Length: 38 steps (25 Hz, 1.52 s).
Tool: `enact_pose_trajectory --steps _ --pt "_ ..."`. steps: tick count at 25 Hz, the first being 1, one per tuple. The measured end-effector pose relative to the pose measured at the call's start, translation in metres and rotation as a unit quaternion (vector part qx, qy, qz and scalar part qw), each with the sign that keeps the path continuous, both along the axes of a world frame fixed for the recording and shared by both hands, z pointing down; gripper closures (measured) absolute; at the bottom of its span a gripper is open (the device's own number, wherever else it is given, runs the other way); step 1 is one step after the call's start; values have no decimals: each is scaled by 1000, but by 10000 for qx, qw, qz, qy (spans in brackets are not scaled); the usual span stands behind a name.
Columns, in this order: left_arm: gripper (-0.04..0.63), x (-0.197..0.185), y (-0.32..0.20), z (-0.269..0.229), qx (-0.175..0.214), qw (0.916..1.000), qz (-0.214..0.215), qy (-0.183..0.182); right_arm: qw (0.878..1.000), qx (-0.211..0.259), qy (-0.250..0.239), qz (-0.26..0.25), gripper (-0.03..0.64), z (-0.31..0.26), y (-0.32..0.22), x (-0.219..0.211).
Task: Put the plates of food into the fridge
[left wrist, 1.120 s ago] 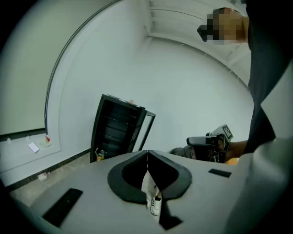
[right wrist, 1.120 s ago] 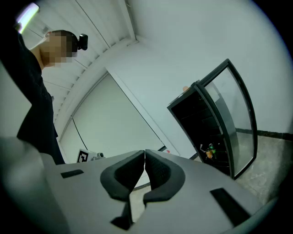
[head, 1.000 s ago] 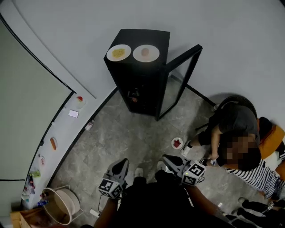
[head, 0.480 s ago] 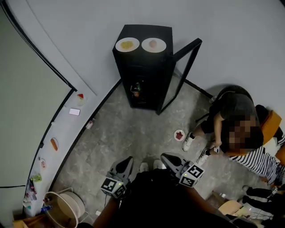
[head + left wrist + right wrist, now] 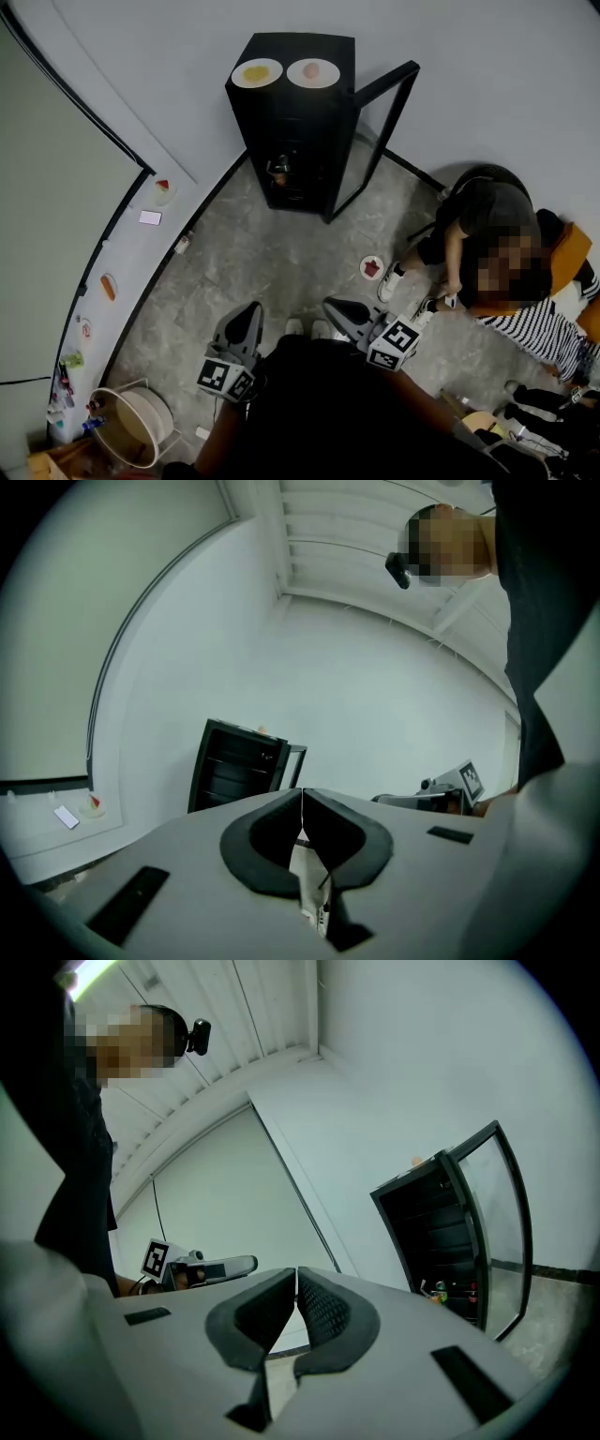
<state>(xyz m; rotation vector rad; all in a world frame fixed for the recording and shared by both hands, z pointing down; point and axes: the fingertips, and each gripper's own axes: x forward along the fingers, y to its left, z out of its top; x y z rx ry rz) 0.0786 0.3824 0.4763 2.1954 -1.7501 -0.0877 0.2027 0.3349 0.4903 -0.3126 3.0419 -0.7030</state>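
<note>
Currently, with your left gripper (image 5: 302,808) and right gripper (image 5: 296,1283) both closed and empty, well short of the fridge (image 5: 291,122), take the plates (image 5: 256,72) on its top, probably stiff, slick and breakable, by the rim, held level, avoiding the open door (image 5: 375,141), the floor plate (image 5: 372,267) and the seated person (image 5: 483,234).

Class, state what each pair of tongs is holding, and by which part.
Nothing: left tongs and right tongs are both shut and empty; two plates sit atop the fridge.
</note>
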Motion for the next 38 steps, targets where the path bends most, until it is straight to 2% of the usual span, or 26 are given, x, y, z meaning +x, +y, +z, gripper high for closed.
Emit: enact_pose_trajectory --steps 10,16,22,29,35,38 --pt "571 13 -30 1 43 9998 92 -174 9992 363 -187 11 589 -7 -27 4" --pt "571 8 -59 8 73 9997 208 -83 9995 217 -154 197 589 1 -53 5" --pt "571 -15 -94 15 38 9998 168 -41 9996 110 -87 241 589 11 -90 -14" --pt "571 -55 -147 22 -7 9996 260 100 9995 32 89 292 589 15 -141 -59" --pt "571 -104 -200 26 -133 9985 488 222 9989 -127 -42 448 589 4 -195 -116" --pt "571 -130 -229 23 -128 9973 706 150 9978 -234 49 625 589 7 -224 -141"
